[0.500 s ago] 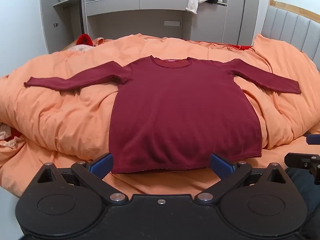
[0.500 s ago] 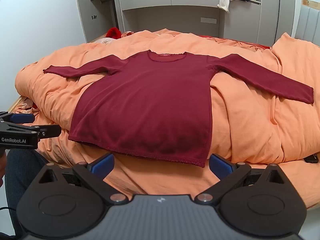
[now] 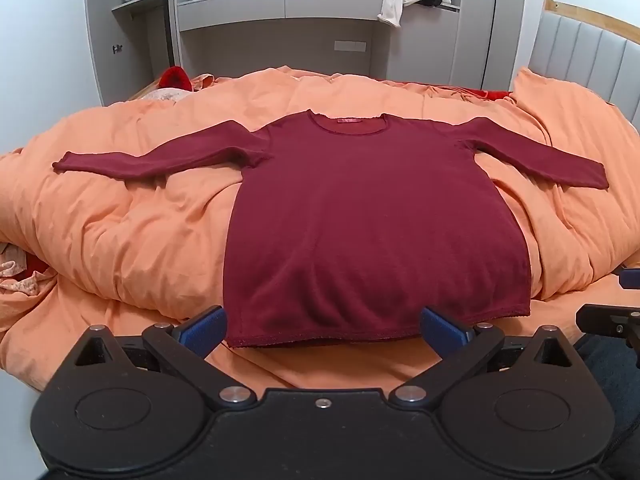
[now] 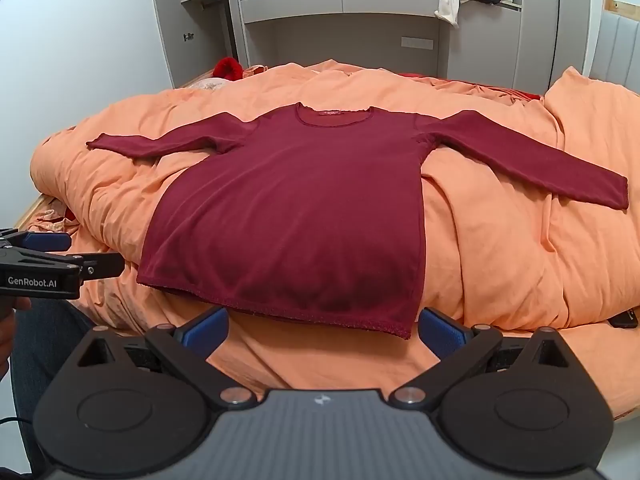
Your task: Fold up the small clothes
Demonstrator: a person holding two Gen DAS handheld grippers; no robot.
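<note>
At the left, the left tool (image 3: 322,326) hovers with jaws spread wide and nothing between them, just short of the hem. The dark red long-sleeved top (image 3: 372,216) lies flat, sleeves outstretched, on the orange duvet (image 3: 120,232) covering the bed. At the right, the right tool (image 4: 322,326) is likewise released and empty near the hem's right corner.
</note>
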